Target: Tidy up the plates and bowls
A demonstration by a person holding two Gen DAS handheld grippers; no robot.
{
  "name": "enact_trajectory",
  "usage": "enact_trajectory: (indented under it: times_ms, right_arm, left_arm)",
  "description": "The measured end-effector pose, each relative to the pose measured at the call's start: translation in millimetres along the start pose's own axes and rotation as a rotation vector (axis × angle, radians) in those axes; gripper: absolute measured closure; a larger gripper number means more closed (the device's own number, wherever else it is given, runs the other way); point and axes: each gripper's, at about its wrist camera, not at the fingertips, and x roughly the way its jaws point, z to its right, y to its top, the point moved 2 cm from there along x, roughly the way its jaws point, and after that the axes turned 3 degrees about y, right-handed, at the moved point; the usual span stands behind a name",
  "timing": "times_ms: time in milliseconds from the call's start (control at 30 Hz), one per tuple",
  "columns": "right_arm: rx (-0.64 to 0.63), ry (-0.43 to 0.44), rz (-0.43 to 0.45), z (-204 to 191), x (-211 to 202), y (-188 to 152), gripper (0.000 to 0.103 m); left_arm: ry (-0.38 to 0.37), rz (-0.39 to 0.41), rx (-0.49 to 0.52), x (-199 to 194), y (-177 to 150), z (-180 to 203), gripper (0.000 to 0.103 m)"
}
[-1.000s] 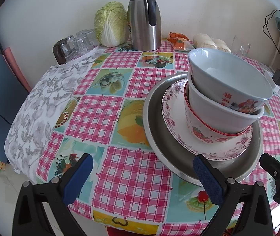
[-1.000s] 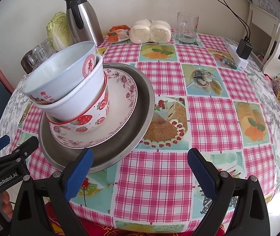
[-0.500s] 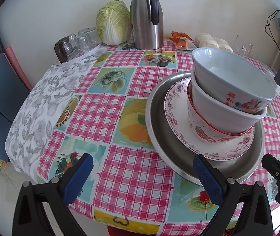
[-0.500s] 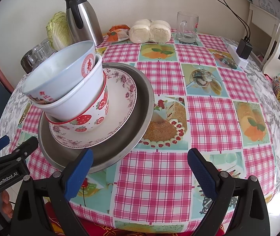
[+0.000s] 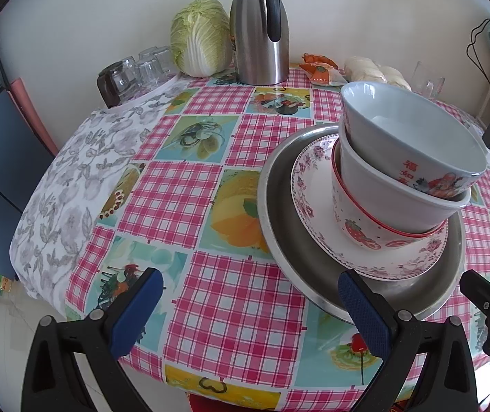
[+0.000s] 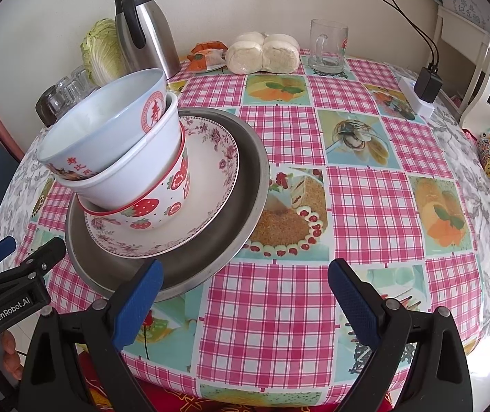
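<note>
Left gripper (image 5: 250,304) hovers low at the near table edge, blue-padded fingers spread wide, nothing between them; right gripper (image 6: 245,300) hangs beside it, just as wide and just as bare; out ahead sits the whole pile, 1 stack on the pink checked tablecloth (image 6: 358,192): a broad steel tray (image 6: 245,213) carrying a floral-rimmed white plate (image 6: 210,185), then a strawberry-print bowl (image 6: 155,209), a plain white bowl (image 6: 135,171) and a pale blue bowl with red characters (image 6: 107,127) on top, the upper 2 leaning towards the left gripper's side; the stack lies just right of the left tongs and just left of the right ones, tray rim near both; plates and bowls nested so fits either a finished tidy-up or a heap awaiting sorting; any grasp, I'd judge, wants a pad over a rim, squarely, minding that tilted top bowl; steel flask (image 5: 258,31) and cabbage (image 5: 200,44) stand well behind.
</note>
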Motion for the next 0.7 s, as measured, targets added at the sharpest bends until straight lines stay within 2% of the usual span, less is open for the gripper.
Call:
enact_trajectory:
  times_ms: [700]
  right_arm:
    - [-0.003,-0.002,-0.004,0.0,0.2,-0.6,0.006]
  left_arm:
    - [0.004,0.0,-0.002,0.0,0.4,-0.8,0.0]
